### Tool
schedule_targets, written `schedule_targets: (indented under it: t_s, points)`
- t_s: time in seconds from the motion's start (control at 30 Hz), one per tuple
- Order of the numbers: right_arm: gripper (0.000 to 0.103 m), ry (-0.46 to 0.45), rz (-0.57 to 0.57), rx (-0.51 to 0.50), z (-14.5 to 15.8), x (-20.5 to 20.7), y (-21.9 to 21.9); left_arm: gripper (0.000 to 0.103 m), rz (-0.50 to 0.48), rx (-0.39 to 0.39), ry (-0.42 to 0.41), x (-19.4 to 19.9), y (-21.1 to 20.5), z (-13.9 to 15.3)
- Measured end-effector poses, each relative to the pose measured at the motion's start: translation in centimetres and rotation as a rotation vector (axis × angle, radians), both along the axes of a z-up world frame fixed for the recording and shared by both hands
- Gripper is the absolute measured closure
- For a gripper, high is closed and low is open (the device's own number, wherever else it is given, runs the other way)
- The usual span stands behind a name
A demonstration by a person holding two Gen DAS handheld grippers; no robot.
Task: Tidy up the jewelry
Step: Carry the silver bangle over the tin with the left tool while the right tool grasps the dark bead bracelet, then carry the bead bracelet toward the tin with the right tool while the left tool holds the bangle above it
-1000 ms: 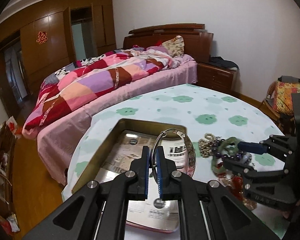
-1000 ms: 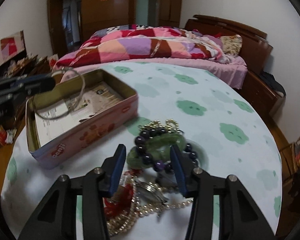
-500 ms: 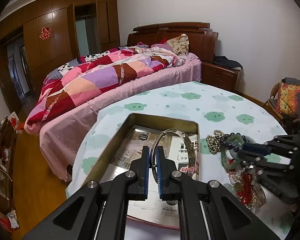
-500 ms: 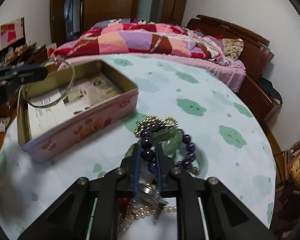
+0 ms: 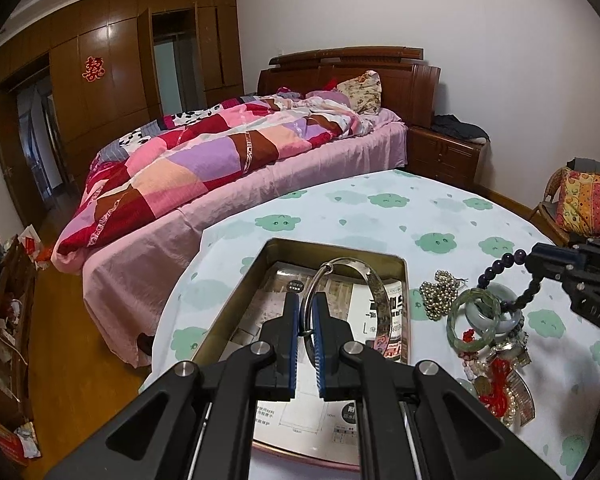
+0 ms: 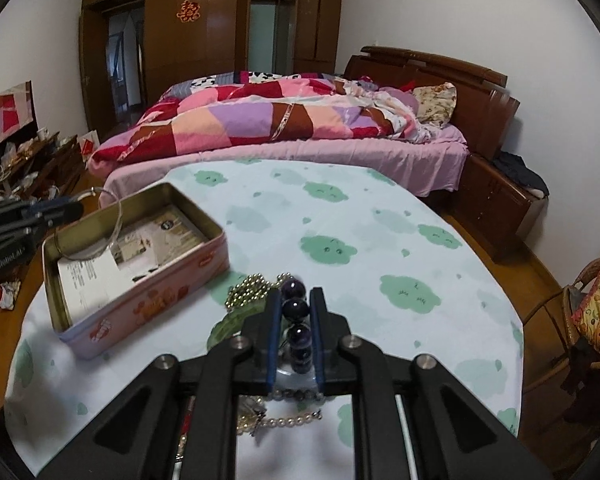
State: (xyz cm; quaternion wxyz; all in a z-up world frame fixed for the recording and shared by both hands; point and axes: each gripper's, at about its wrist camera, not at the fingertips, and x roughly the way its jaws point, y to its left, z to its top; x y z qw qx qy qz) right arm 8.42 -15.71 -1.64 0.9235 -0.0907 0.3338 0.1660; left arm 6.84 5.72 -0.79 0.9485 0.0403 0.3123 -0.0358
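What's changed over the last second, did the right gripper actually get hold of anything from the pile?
Yes. The right gripper, open over the pile a second ago, has shut on the purple bead bracelet and lifted it, so it now hangs above the green bangle. Unchanged: the left gripper still holds the silver bangle over the open tin.

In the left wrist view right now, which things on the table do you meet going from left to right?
Tin box → silver bangle held over it → gold bead chain → green jade bangle → purple bead bracelet hanging from the right gripper.
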Motion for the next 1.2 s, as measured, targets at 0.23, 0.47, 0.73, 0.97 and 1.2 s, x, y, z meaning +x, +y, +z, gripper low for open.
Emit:
schedule_targets:
  t_s: [0.23,0.47,0.73,0.97,1.2]
  points:
    - [0.087,-0.015,0.008,0.008,0.8,0.3,0.0,0.097,-0.001,0.010,-0.002,0.8,0.2,0.3]
    - [0.087,-0.045,0.021,-0.006,2.1,0.7,0.5,0.097,-0.010,0.019,-0.009,1.4,0.5,0.7]
    - [0.087,-0.078,0.061,-0.014,3.8,1.1,2.2,0.097,-0.015,0.034,-0.005,2.5,1.0,0.9]
    - [0.088,-0.102,0.120,-0.015,4.9,1.7,5.1,0.097,-0.016,0.035,0.022,4.3,1.5,0.6]
    - [0.088,-0.096,0.161,0.015,4.8,3.2,7.7,0.097,-0.009,0.047,0.036,5.6,1.9,0.3]
